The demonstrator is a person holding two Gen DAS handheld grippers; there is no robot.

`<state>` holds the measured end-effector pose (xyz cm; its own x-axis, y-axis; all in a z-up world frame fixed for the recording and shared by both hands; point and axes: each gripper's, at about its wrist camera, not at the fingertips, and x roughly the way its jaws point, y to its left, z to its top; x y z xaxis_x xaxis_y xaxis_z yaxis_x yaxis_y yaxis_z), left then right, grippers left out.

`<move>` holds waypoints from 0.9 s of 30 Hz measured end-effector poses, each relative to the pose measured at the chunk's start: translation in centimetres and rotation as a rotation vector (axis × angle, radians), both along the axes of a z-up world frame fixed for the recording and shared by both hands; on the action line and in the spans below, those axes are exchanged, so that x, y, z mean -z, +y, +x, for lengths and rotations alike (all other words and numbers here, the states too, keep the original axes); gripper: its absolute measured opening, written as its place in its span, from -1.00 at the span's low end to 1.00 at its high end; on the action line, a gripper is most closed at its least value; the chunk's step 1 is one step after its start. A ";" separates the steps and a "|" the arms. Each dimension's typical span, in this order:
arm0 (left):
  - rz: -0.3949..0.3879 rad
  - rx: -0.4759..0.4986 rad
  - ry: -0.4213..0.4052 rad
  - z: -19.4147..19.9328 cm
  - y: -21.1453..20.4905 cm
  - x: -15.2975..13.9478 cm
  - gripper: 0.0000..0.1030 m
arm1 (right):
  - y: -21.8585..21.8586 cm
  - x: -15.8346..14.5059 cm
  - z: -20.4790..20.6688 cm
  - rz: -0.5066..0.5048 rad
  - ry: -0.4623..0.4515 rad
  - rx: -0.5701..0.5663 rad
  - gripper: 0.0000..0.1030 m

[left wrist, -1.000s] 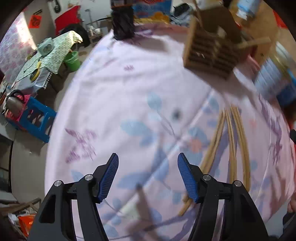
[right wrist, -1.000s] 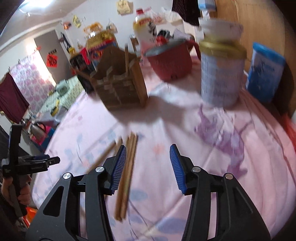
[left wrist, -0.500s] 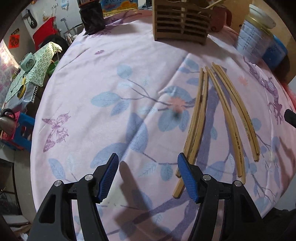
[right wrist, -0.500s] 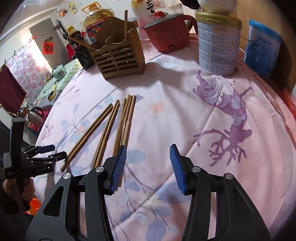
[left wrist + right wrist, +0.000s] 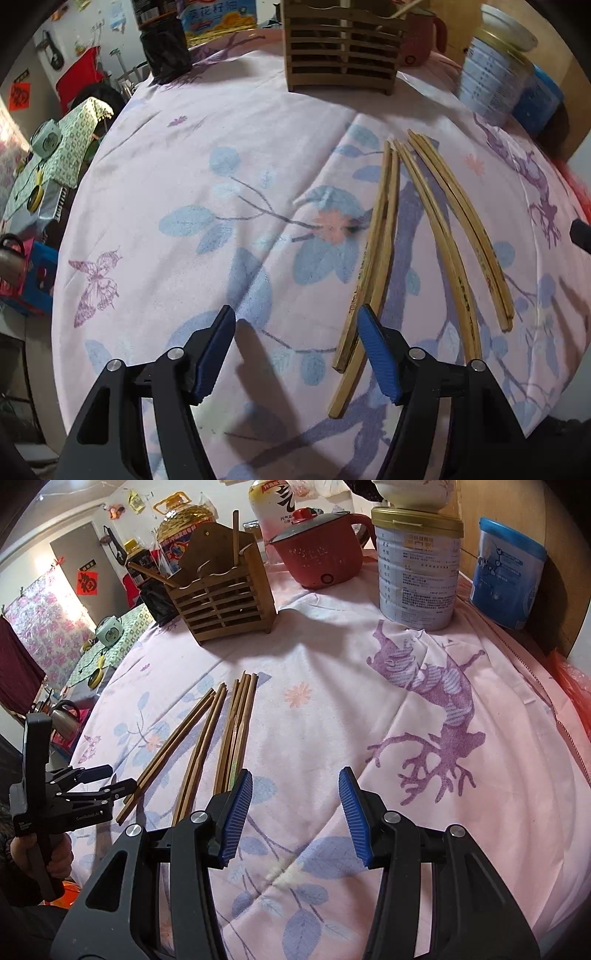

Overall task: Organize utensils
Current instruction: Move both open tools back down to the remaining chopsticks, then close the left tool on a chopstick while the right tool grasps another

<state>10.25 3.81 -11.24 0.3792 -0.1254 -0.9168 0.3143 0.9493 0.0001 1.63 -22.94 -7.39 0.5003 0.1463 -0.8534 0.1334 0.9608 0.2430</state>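
Several wooden chopsticks [image 5: 380, 236] lie in three pairs on the pink floral tablecloth; they also show in the right wrist view [image 5: 207, 738]. A slatted wooden utensil holder [image 5: 341, 51] stands at the far side, seen also in the right wrist view [image 5: 225, 594] with two sticks in it. My left gripper [image 5: 295, 350] is open and empty, its right finger beside the near ends of the leftmost pair. My right gripper [image 5: 295, 812] is open and empty, just right of the chopsticks' near ends. The left gripper also shows in the right wrist view [image 5: 107, 782].
A red electric pot [image 5: 317, 554], a white tin [image 5: 417, 572] with a bowl on top, and a blue tub [image 5: 506, 576] stand at the back right. A black container [image 5: 166, 48] stands at the back left. The table edge [image 5: 66, 295] drops off at left.
Both grippers have swung down and steadied over the table; the chopsticks now lie closer to the left gripper's right finger. Both stay open.
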 end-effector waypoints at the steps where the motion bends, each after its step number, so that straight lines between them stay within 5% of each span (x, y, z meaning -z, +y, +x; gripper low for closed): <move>1: -0.009 -0.004 0.005 0.0 0.0 0.0 0.29 | 0.0 0.0 0.0 0.001 -0.001 0.000 -0.04; 8: 0.021 0.034 -0.020 -1.0 -0.9 0.4 0.31 | 1.1 -0.1 0.6 -0.001 -0.005 -0.043 -0.04; 12: -0.005 0.005 -0.020 -0.9 0.2 0.2 0.00 | 1.0 0.0 0.8 0.009 -0.008 -0.046 -0.04; 17: 0.003 -0.039 -0.019 -1.5 2.0 0.2 -0.02 | 1.3 0.3 1.1 0.018 0.002 -0.059 -0.04; 21: -0.044 -0.094 0.001 -1.4 3.7 -0.2 -0.50 | 1.7 0.2 1.3 0.014 -0.001 -0.079 -0.04; 27: -0.136 -0.024 0.051 -2.7 1.9 -0.1 -0.67 | 1.2 0.3 1.3 0.020 0.001 -0.076 -0.04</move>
<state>7.58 5.73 -11.09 0.3366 -0.2411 -0.9103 0.2875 0.9468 -0.1445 2.96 -21.74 -7.73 0.4864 0.2004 -0.8505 0.0607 0.9632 0.2617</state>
